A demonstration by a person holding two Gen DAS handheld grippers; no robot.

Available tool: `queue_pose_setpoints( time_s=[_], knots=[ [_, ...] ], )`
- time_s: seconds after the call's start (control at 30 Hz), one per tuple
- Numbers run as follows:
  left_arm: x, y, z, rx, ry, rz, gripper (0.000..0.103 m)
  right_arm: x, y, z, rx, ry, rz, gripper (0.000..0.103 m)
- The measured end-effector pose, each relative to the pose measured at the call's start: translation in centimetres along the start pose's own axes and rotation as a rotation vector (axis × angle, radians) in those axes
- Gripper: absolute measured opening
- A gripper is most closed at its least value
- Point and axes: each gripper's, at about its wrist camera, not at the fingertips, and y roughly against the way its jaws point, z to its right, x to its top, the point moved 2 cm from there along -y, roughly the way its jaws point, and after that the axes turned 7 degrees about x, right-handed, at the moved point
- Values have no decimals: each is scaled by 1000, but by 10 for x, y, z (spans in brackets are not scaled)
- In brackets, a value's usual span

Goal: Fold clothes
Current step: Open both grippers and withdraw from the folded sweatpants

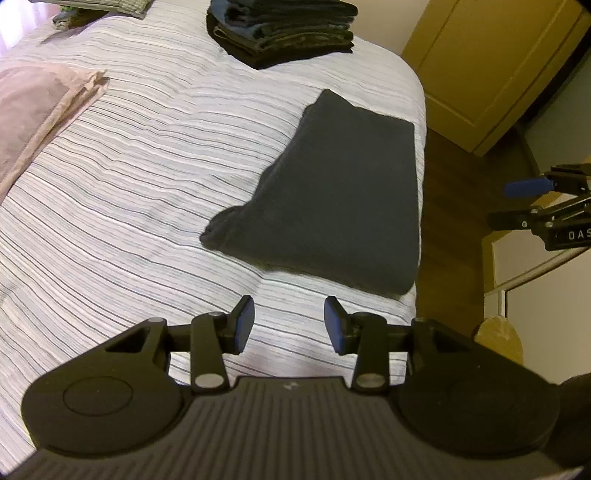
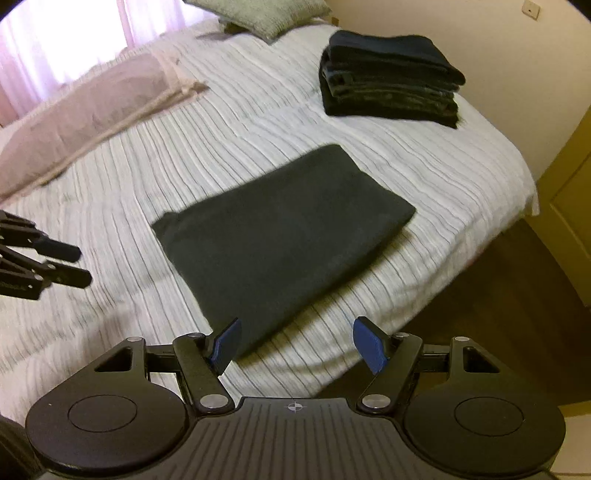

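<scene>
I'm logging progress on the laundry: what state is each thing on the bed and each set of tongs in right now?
Dark garment: folded flat, alone near the bed's edge.
Stack of dark clothes: folded, piled.
Pink sheet: folded, lying flat.
Pillow: resting at the far end.
Bedspread: spread out, lightly wrinkled.
Left tongs: open, empty.
Right tongs: open, empty.

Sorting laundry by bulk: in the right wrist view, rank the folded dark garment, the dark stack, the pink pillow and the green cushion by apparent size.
1. Folded dark garment, nearest the camera, so unsure
2. Pink pillow
3. Dark stack
4. Green cushion, partly cropped
</scene>
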Motion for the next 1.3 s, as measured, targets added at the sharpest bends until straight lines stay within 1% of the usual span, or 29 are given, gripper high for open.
queue_pose_setpoints(
  time_s=[0.17, 0.33, 0.53, 0.67, 0.77, 0.83, 0.93, 1.03, 1.2, 1.3],
  knots=[
    [-3, 1, 14, 7, -20, 0, 36, -5, -1, 14, 5, -2, -24, 70],
    [0, -3, 22, 28, 5, -6, 37, -3, -7, 34, 28, 42, -51, 70],
    [11, -20, 39, 70, 63, -38, 37, 7, -22, 75, 75, 121, -104, 70],
    [24, -35, 66, 91, 86, -58, 37, 20, -38, 109, 114, 194, -142, 70],
    [34, -48, 88, 108, 106, -73, 38, 29, -49, 127, 144, 271, -172, 70],
    [39, -54, 100, 123, 139, -81, 39, 35, -56, 137, 165, 326, -188, 70],
    [43, -60, 114, 140, 195, -88, 40, 42, -61, 146, 193, 402, -195, 70],
    [40, -62, 124, 153, 235, -92, 42, 47, -67, 151, 200, 458, -198, 70],
    [25, -63, 125, 170, 303, -104, 42, 54, -68, 150, 201, 480, -195, 70],
    [18, -62, 119, 167, 334, -87, 45, 59, -62, 148, 194, 449, -184, 70]
  ],
)
